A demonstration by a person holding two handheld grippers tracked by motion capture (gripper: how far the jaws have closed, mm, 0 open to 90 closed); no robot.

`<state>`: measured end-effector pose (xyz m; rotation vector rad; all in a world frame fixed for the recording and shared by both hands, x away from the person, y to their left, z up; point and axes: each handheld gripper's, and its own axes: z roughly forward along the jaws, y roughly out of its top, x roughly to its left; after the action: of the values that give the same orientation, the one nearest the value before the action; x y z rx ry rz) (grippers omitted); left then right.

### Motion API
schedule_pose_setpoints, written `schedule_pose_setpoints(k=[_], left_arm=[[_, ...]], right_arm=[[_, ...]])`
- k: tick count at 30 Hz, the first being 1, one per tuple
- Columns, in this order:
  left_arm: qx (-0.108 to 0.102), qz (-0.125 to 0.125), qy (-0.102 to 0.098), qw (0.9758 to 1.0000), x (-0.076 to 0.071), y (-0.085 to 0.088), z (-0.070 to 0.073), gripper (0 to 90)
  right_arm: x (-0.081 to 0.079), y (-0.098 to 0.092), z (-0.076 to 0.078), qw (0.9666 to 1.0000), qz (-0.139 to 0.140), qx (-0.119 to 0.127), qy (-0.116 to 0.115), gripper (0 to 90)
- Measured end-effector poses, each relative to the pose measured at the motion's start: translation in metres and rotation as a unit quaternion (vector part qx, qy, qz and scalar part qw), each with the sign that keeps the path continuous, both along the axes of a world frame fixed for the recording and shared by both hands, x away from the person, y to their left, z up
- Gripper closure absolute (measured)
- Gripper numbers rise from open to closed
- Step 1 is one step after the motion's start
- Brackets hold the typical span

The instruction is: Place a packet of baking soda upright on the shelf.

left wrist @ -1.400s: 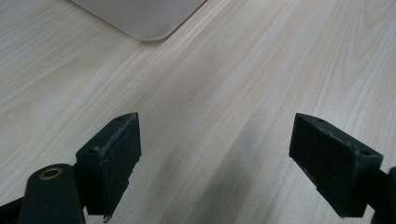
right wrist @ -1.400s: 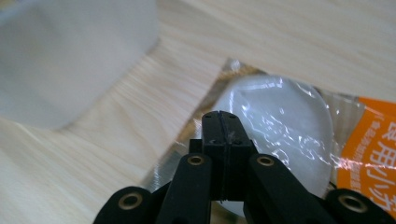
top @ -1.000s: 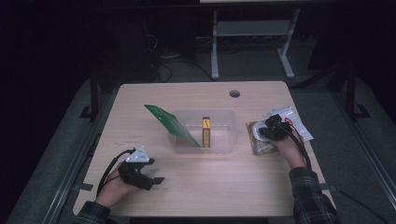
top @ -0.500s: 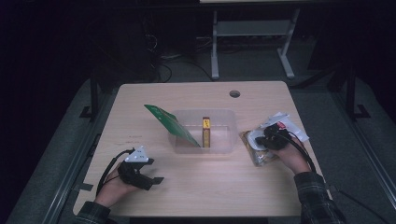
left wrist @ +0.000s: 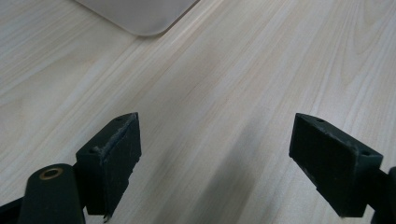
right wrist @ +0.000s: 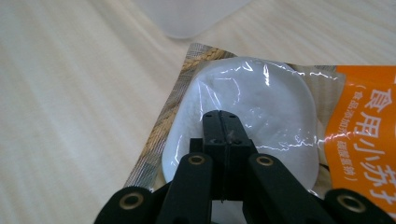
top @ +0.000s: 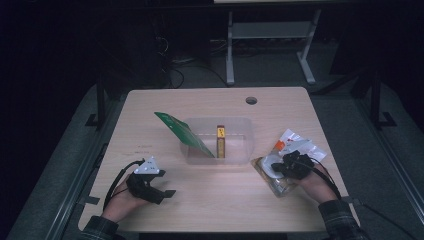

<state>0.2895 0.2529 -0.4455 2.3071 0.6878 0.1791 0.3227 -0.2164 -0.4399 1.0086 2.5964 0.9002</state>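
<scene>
Hands at the near edge of a wooden table (top: 210,100) work two handheld grippers. At near left, the left gripper (top: 159,189) rests on the wood with its jaws spread wide and nothing between them; its own camera looks across bare grain toward a corner of the clear plastic bin (left wrist: 140,16). At mid-table stands that bin (top: 240,131), with a green card (top: 182,132) leaning over its left rim and a narrow yellow-and-red box (top: 220,141) upright inside.

At near right, the right gripper (right wrist: 221,125) sits over a clear-wrapped snack pouch (right wrist: 261,100) (white lump inside, orange panel with printed characters), which lies on the table just right of the bin's near right corner. Its jaws are pressed tight together, and the tip lies against the film. Whether a fold of wrapper is pinched between them cannot be told.

By the look of it, the step in hand is getting the pouch toward the bin. The next move calls for a sure hold on the slippery film, then a lift clear of the bin's wall before the pouch goes in beside the box.

From above, the hand (top: 310,182) covers part of the pouch, and a second white-and-orange packet (top: 297,142) just beyond is hard to read. The pouch's right side is cut off in the right gripper view.
</scene>
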Motion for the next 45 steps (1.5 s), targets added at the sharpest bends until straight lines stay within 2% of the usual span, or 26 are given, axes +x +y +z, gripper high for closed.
schedule_pose_setpoints(k=[4,7,9,12,18,22,26,34,40,42,43,45], left_arm=[[0.000,-0.003,-0.002,1.0000,0.000,-0.001,0.000,16.2],[-0.004,-0.002,-0.002,1.0000,0.000,-0.001,0.000,16.2],[0.001,-0.005,-0.002,1.0000,0.001,-0.001,0.000,16.2],[-0.002,-0.003,0.003,1.0000,0.000,-0.002,-0.001,16.2],[0.002,-0.005,0.002,1.0000,0.000,-0.002,-0.001,16.2],[0.003,-0.008,0.001,1.0000,0.000,-0.002,-0.001,16.1],[0.002,-0.007,0.001,1.0000,0.000,-0.002,0.000,16.2],[0.000,-0.007,0.001,1.0000,0.000,-0.003,-0.001,16.2],[-0.001,-0.007,0.001,1.0000,0.000,-0.004,-0.001,16.2],[0.000,-0.007,0.002,1.0000,0.000,-0.004,-0.001,16.2],[0.000,-0.007,0.001,1.0000,0.000,-0.004,-0.001,16.2],[0.003,-0.011,0.000,0.9999,0.000,-0.003,-0.001,16.1]], right_arm=[[-0.008,0.002,0.002,0.9999,0.013,-0.006,-0.006,89.8],[-0.006,-0.006,0.008,0.9999,0.008,-0.008,-0.012,89.7],[-0.004,-0.010,0.010,0.9996,0.002,-0.022,-0.015,89.7],[-0.001,-0.010,0.004,0.9990,0.013,-0.041,-0.008,89.7],[-0.004,-0.003,0.003,0.9987,0.035,-0.037,0.003,89.8],[-0.008,0.003,0.002,0.9982,0.052,-0.025,0.015,89.8],[-0.013,0.012,0.003,0.9972,0.069,-0.025,0.016,89.8],[-0.024,0.036,0.003,0.9923,0.119,-0.032,0.013,89.8],[-0.031,0.054,0.003,0.9882,0.151,-0.022,0.017,89.8],[-0.032,0.059,0.003,0.9860,0.165,-0.025,0.010,89.8],[-0.033,0.061,0.004,0.9862,0.164,-0.022,0.016,89.8],[-0.035,0.068,0.004,0.9846,0.173,-0.023,0.013,89.8]])
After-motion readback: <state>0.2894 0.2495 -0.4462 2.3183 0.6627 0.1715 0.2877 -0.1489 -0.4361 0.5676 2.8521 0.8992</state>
